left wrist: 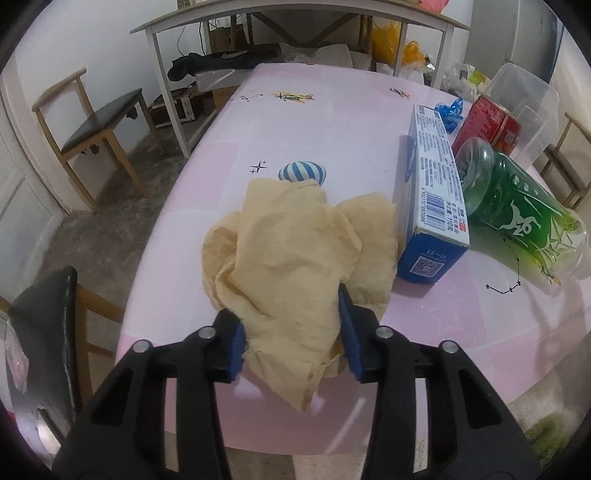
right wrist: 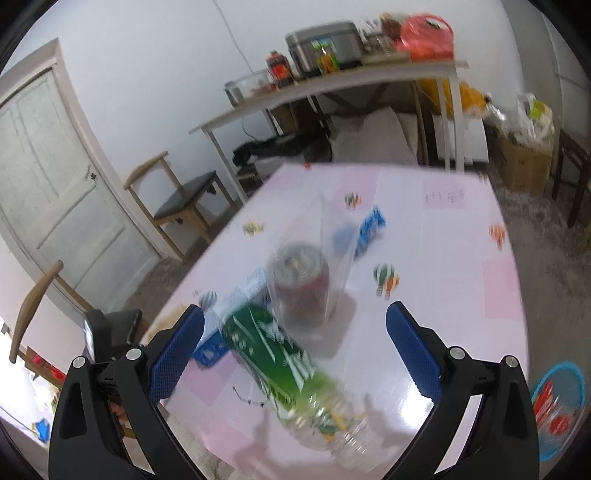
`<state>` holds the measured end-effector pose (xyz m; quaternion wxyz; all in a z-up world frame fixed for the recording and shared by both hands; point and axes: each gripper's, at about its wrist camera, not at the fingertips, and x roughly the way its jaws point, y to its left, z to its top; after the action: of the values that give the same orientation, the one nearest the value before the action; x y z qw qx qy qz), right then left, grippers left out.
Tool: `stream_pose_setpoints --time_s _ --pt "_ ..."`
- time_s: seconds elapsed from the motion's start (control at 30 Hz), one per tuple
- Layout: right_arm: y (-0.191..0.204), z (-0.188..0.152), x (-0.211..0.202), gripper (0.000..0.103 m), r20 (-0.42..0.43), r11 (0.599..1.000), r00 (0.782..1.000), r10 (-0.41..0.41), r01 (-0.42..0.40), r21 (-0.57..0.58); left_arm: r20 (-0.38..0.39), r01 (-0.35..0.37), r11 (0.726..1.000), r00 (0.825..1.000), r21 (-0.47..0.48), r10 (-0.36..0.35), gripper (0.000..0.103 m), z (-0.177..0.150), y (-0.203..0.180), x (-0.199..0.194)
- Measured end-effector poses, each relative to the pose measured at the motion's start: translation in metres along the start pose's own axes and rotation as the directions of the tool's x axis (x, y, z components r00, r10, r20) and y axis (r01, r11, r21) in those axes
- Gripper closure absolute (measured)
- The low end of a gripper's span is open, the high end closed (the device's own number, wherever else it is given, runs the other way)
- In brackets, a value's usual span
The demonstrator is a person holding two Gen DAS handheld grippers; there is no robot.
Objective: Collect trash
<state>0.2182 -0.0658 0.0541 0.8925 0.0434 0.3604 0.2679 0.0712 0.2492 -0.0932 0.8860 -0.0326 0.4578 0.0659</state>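
Observation:
My left gripper [left wrist: 293, 334] is shut on a crumpled yellow-beige paper napkin [left wrist: 295, 251] and holds it over the near left part of the pink table [left wrist: 332, 122]. To its right lie a blue and white toothpaste box [left wrist: 436, 184], a green plastic bottle [left wrist: 517, 206] on its side and a red can [left wrist: 487, 123]. My right gripper [right wrist: 295, 350] is open and empty above the green bottle [right wrist: 280, 362], which lies between its fingers in a blurred view. The red can [right wrist: 301, 284] stands behind it, inside a clear container [right wrist: 328, 236].
A clear plastic bin [left wrist: 524, 107] sits at the table's right edge by a blue wrapper [left wrist: 448, 110]. Wooden chairs [left wrist: 96, 125] stand on the left. A white side table [left wrist: 295, 22] with clutter stands behind. A blue basket [right wrist: 557, 402] is on the floor at right.

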Motion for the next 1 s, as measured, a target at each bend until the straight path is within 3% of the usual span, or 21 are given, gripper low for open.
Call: stream_pose_setpoints --time_s 0.2,0.37,0.43,0.57,0.63,0.8,1.0 --pt "-0.003 0.069 0.014 0.007 -0.078 1.0 0.997 0.016 -0.016 -0.006 0.002 0.022 0.999 1.0 -0.041 -0.022 0.088 0.002 0.012 -0.001" --pt "-0.03 0.121 0.058 0.007 -0.175 0.994 0.984 0.044 -0.026 0.105 0.023 0.072 0.992 0.997 -0.104 -0.07 0.094 0.002 0.024 0.001" --pt "-0.049 0.132 0.084 0.007 -0.245 0.981 0.965 0.094 -0.047 0.188 0.032 0.091 0.988 0.996 -0.124 -0.088 0.095 0.002 0.028 0.002" --pt "-0.105 0.135 0.149 0.007 -0.378 0.903 0.911 0.164 0.015 0.429 0.047 0.123 0.98 0.992 -0.156 -0.117 0.097 0.005 0.035 0.006" --pt "-0.129 0.126 0.183 0.018 -0.448 0.861 0.874 0.19 0.071 0.503 0.058 0.143 0.973 0.989 -0.179 -0.134 0.097 0.006 0.039 0.007" --pt "-0.159 0.106 0.237 0.027 -0.54 0.804 0.819 0.196 0.181 0.566 0.076 0.185 0.958 0.982 -0.22 -0.172 0.097 0.01 0.048 0.013" --pt "-0.164 0.096 0.279 0.028 -0.594 0.802 0.784 0.181 0.232 0.55 0.1 0.23 0.942 0.972 -0.244 -0.211 0.098 0.012 0.053 0.017"
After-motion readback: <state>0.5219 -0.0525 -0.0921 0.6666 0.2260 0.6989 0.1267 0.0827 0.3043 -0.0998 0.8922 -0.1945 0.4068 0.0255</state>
